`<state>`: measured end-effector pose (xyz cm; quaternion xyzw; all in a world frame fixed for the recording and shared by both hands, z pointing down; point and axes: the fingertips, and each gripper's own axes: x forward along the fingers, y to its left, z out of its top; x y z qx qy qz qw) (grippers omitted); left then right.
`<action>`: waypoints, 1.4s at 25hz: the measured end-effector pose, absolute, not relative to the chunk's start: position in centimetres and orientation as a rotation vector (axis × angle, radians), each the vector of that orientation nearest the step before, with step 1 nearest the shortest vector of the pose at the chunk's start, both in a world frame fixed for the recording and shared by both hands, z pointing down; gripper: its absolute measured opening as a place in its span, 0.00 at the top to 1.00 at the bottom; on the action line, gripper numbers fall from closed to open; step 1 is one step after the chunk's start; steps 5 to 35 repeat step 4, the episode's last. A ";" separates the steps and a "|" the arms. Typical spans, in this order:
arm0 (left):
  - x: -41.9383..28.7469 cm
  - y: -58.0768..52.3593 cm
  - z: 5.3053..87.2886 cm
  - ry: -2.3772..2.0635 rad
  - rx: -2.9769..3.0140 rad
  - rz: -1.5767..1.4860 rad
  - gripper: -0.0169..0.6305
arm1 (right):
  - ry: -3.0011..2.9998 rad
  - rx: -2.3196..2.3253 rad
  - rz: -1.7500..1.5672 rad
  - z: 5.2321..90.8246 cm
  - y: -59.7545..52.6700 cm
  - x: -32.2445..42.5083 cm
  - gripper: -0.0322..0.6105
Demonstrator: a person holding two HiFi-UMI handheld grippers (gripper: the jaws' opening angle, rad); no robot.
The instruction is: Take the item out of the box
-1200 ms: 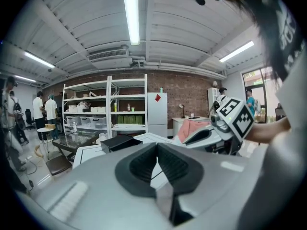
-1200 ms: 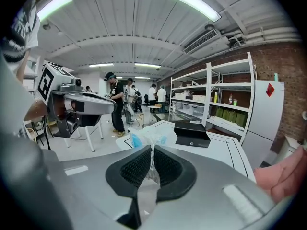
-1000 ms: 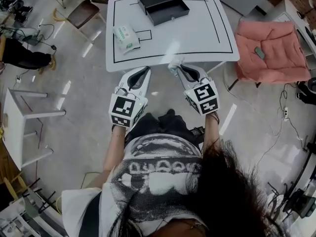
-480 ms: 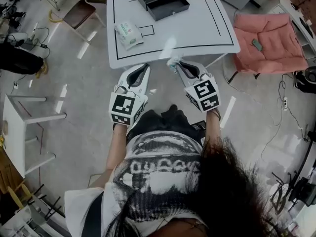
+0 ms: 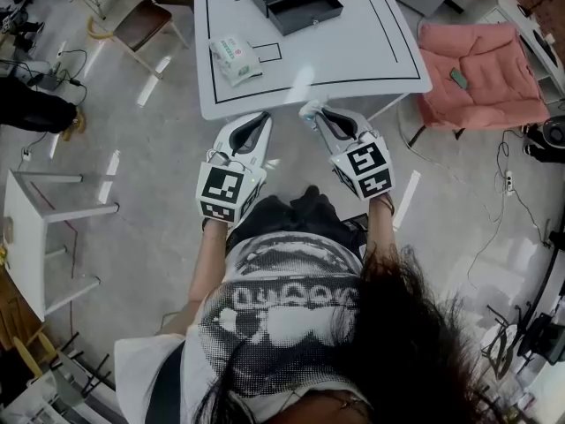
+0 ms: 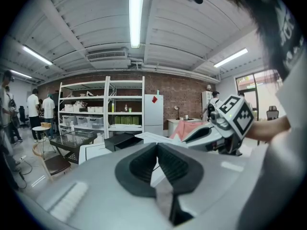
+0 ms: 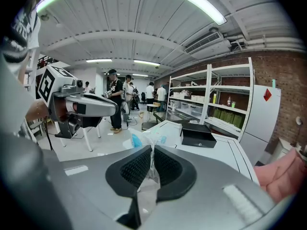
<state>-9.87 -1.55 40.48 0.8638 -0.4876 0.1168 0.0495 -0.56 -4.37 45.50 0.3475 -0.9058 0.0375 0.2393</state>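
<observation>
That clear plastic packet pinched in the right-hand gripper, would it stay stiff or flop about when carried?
Probably floppy: the clear packet looks like thin crinkled film, and the right gripper pinches only a flat fold of it. Likely light, since that small pinch alone carries it. It might swing or slip if jerked.

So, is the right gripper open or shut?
Shut: the right gripper pinches a clear plastic packet between its pads.
</observation>
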 end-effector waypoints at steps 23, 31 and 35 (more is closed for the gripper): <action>-10.7 -1.7 40.3 -1.481 2.632 0.354 0.97 | -2.476 0.953 0.109 45.2 -4.5 -1.4 0.90; -10.7 -1.7 40.3 -1.481 2.632 0.354 0.97 | -2.476 0.953 0.109 45.2 -4.5 -1.4 0.90; -10.7 -1.7 40.3 -1.481 2.632 0.354 0.97 | -2.476 0.953 0.109 45.2 -4.5 -1.4 0.90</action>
